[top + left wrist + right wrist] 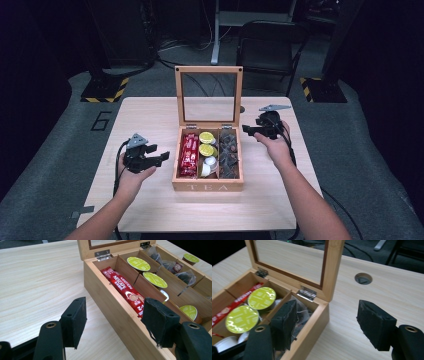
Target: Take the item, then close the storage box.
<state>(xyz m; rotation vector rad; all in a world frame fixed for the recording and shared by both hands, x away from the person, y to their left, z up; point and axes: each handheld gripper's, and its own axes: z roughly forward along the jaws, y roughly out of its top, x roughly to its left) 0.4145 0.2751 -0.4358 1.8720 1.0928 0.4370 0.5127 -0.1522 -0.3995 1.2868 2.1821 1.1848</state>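
Pale wooden table (150,200), seen from the high view. At its centre stands a light wooden tea box (207,187) with "TEA" on the front wall and three compartments. Its glass-paned wooden lid (208,95) stands upright at the box's 12 o'clock edge, on two metal hinges.

Left compartment: red instant-coffee sticks (189,155), lying lengthwise. Middle compartment: round capsules with lime-green foil tops (206,143) toward the back, white capsules (209,165) toward the front. Right compartment: clear sachets with dark tea inside (229,152).

Left gripper (162,158) at the box's 9 o'clock, just beside its left wall, apart from it. Jaws spread, nothing between them; in the left gripper view they frame bare tabletop and the box's near wall (117,315).

Right gripper (248,129) at the box's 2 o'clock, near the back right corner and above the table. Jaws spread and empty; in the right gripper view one black pad (284,323) hangs over the sachet compartment, the other over bare table outside the box.

Round cable hole in the tabletop (363,278) beyond the lid's right post.
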